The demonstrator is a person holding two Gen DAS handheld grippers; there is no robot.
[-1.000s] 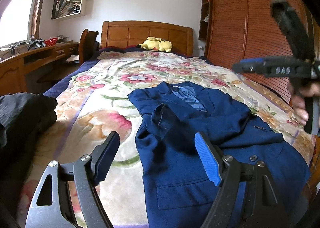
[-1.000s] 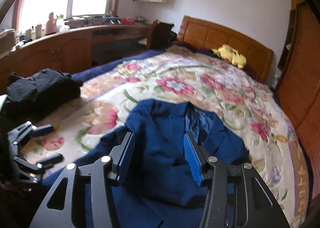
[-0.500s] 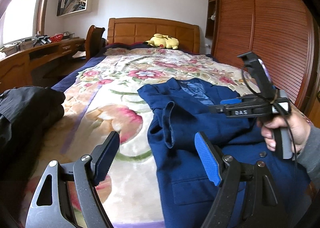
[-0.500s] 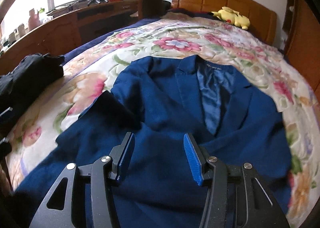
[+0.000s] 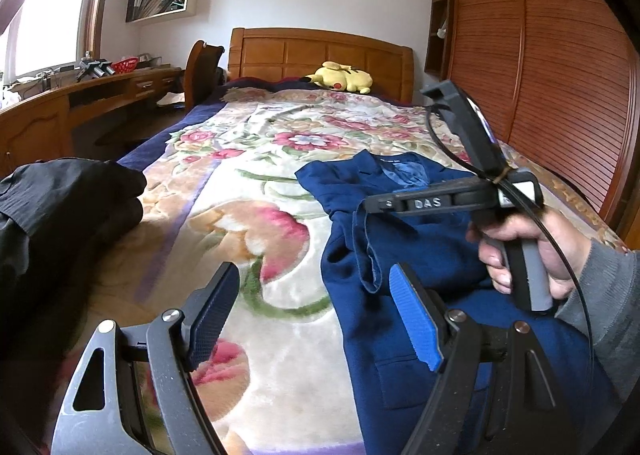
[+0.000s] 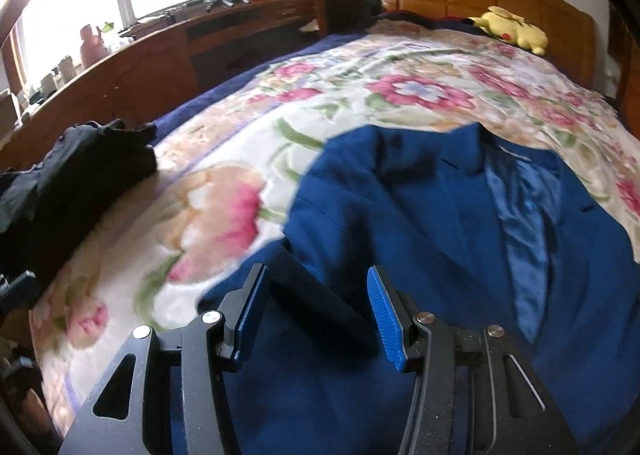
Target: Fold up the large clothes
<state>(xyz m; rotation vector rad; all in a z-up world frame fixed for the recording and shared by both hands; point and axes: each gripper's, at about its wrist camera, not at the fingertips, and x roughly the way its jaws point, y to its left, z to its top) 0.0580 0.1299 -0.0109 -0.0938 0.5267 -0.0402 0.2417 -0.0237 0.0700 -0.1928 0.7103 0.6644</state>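
Note:
A dark blue suit jacket (image 5: pixel 400 255) lies face up on the floral bedspread (image 5: pixel 248 191), collar toward the headboard, one sleeve folded across its chest. My left gripper (image 5: pixel 316 315) is open and empty, low over the bed at the jacket's left edge. My right gripper (image 6: pixel 316 311) is open and empty, just above the jacket's (image 6: pixel 420 215) folded sleeve near its left shoulder. In the left wrist view the right gripper (image 5: pixel 372 207) reaches in from the right, held by a hand.
A black garment (image 5: pixel 60 211) is piled at the bed's left edge; it also shows in the right wrist view (image 6: pixel 72 171). A yellow plush toy (image 5: pixel 340 77) lies by the wooden headboard. A desk (image 5: pixel 60 103) and chair stand left; a wardrobe (image 5: pixel 560 75) stands right.
The right gripper has come down from high over the bed to just above the jacket's left side. The left gripper has shifted left and lower. Both stayed open.

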